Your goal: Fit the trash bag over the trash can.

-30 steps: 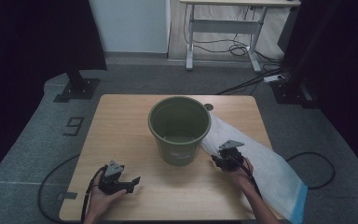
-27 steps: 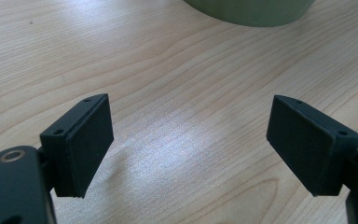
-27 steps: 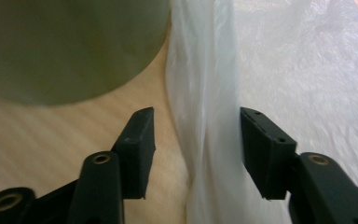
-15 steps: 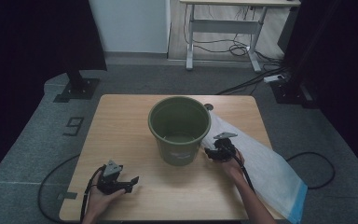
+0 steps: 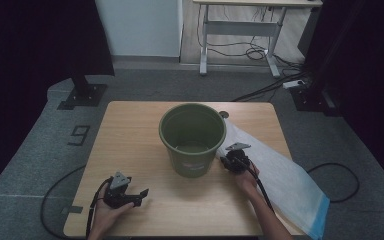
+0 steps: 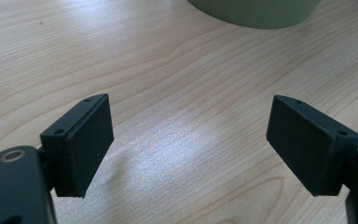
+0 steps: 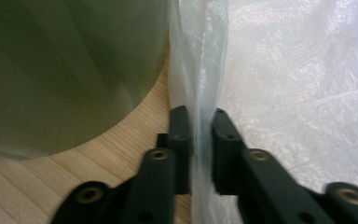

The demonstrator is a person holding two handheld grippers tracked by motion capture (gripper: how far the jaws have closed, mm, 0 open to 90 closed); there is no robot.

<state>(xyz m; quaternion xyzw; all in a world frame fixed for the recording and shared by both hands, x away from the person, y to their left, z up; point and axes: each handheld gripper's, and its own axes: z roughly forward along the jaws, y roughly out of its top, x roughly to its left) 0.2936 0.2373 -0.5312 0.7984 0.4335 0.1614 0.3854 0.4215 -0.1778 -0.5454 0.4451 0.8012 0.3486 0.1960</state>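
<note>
Translucent plastic bag (image 7: 205,70) pinched, right hand-held gripper (image 7: 200,140) pads hidden

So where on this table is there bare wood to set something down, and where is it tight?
The free patch is the table's left half, bordered by the bucket, the far edge and the left gripper. There is a smaller strip in front of the bucket, between the two hands. The right side is crowded: the bag covers it, and the right gripper pinches its edge beside the bucket.

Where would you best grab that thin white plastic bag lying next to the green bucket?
Grab the plastic bag by its loose edge beside the bucket, coming in level from the person's side. The film stands up in a fold there, thin enough to pinch; the right gripper has just closed on it.
</note>
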